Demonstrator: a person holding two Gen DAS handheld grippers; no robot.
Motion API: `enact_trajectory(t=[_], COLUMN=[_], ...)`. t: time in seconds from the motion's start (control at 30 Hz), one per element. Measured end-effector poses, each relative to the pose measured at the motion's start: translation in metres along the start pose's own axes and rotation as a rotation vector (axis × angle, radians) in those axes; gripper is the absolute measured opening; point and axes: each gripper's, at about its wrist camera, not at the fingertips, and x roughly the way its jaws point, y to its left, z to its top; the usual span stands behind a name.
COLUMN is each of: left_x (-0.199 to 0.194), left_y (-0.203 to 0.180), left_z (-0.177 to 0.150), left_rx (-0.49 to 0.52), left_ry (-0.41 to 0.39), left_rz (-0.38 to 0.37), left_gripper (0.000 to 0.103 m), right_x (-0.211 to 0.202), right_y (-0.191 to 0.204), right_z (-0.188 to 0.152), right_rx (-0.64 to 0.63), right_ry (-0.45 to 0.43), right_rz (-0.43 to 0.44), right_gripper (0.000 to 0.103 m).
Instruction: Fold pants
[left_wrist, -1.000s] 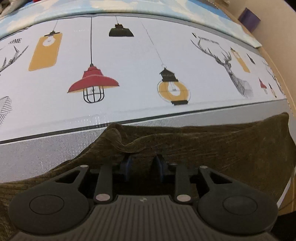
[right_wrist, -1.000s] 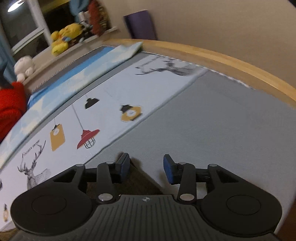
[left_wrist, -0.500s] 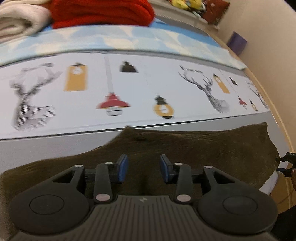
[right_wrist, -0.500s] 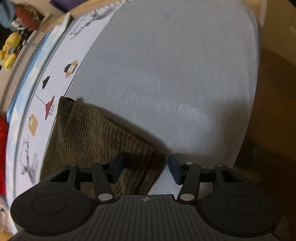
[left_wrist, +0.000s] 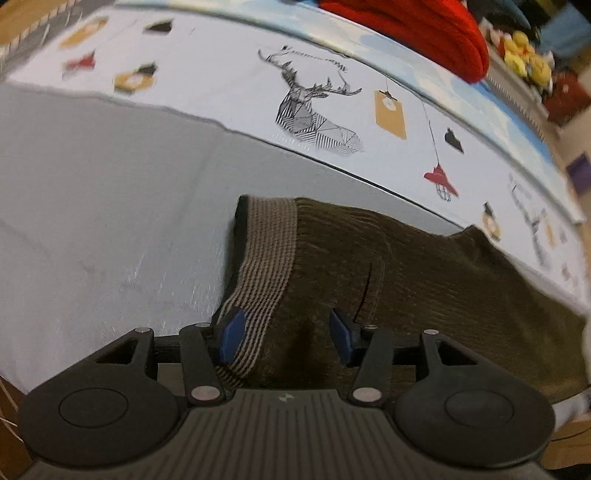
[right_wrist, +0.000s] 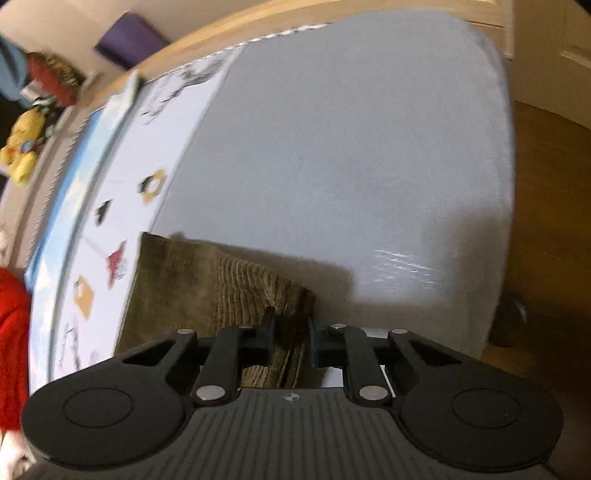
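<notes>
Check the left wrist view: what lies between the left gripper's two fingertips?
In the left wrist view, the brown pants lie between the open left gripper fingertips, the striped waistband by its left one.

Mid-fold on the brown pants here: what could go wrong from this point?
1. The right hand-held gripper is shut on a bunched corner of the pants; a pull may drag only that layer and skew the fold.
2. The left hand-held gripper is open over the striped waistband; closing here could catch a single layer or miss it.
3. The pants lie near the bed edge, so a tug might slide them off.
</notes>
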Motion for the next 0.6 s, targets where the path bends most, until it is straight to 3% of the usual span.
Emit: enact_trajectory(t=[0.13,0.23,0.3,0.4,0.43,0.47,0.5,0.53,0.57,0.6], left_x=[-0.004,-0.014,-0.012,0.002,0.01,0.018,0.023,0.02,0.014,0.004], left_y=[0.004,-0.002,-0.004,-0.004,-0.003,-0.003,-0.003,-0.003,-0.003,-0.003], left_z=[0.006,0.01,0.013,0.011,0.01,0.007,0.004,0.003,0.003,0.004], left_rx=[-0.037,-0.033,-0.012,0.012,0.025,0.041,0.081,0.11,0.106,0.099], left_ry=[-0.009,-0.064,-0.075,-0.03,0.001,0.041,0.061,0.059,0.045,0.022], left_rz=[-0.028,-0.028,0.001,0.043,0.062,0.09,0.142,0.148,0.124,0.102], left_gripper=[0.061,0.073,0.075,0.074,0.066,0.046,0.041,0.034,0.021,0.018], right_x=[0.009,0.006,0.009,0.014,0.014,0.015,0.016,0.015,0.015,0.013], right_y=[-0.001,0.006,0.007,0.003,0.006,0.01,0.012,0.014,0.015,0.016], right_z=[-0.002,-0.005,-0.008,-0.011,-0.012,-0.014,-0.015,-0.016,-0.015,-0.014], right_rx=[0.019,-0.024,-0.052,-0.087,-0.113,-0.141,-0.161,-0.172,-0.171,-0.168], right_ry=[0.045,0.039,0.063,0.105,0.105,0.105,0.104,0.095,0.092,0.079], right_rz=[-0.047,-0.074,-0.088,-0.095,-0.096,-0.095,-0.095,-0.089,-0.076,-0.068], right_gripper=[0.031,0.045,0.046,0.049,0.049,0.049,0.046,0.026,0.015,0.013])
